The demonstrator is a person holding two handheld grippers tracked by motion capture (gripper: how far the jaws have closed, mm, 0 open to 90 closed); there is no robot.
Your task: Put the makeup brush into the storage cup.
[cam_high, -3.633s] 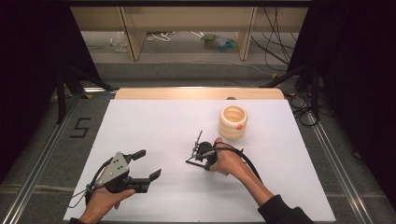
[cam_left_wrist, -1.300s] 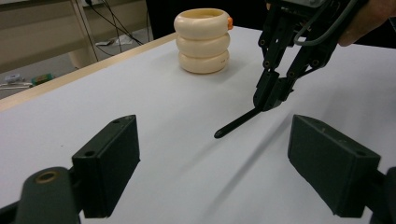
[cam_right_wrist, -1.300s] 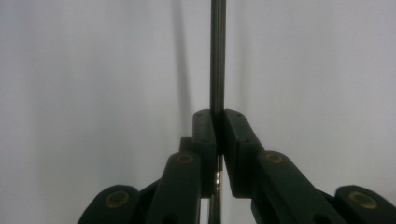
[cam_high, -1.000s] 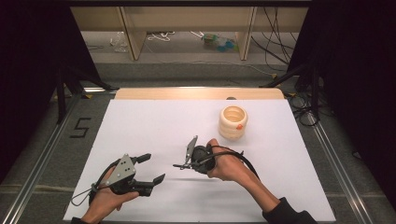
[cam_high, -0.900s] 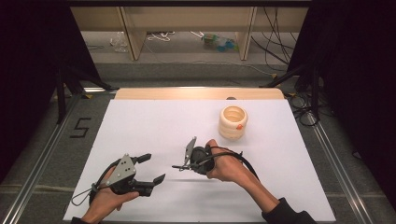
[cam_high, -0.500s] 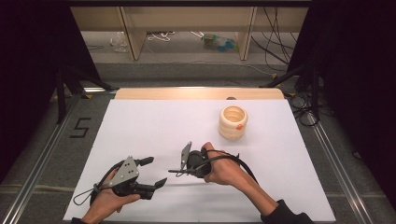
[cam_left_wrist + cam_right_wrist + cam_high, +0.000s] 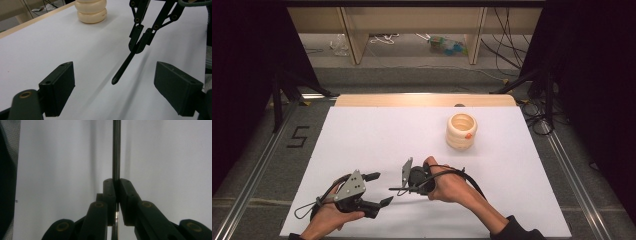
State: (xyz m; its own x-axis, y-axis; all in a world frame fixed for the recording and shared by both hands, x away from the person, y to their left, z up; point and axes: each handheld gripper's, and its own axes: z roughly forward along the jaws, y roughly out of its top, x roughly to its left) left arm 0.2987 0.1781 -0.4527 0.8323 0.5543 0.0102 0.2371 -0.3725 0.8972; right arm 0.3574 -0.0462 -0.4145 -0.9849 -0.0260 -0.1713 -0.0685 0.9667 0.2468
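Observation:
A thin black rod (image 7: 395,189) sticks out leftward from my right gripper (image 7: 408,189), which is shut on it just above the white table (image 7: 377,135). In the right gripper view the rod (image 7: 116,150) runs straight up from between the closed jaws of the right gripper (image 7: 116,187). My left gripper (image 7: 381,188) is open at the near left. In its own view the rod's rounded tip (image 7: 117,77) hangs between its spread pads (image 7: 60,86), touching neither. The right gripper (image 7: 140,43) shows there too. A cream ribbed holder (image 7: 461,131) stands upright at the back right.
The cream holder (image 7: 91,10) sits well beyond both grippers. A wooden strip (image 7: 424,100) borders the table's far edge. Metal rails (image 7: 257,160) run along both sides, and a "5" mark (image 7: 298,136) lies on the floor at left. Shelving and cables stand behind the table.
My right gripper has carried the rod leftward and nearer, laying it level toward the left gripper. The left gripper has shifted slightly nearer and stays open.

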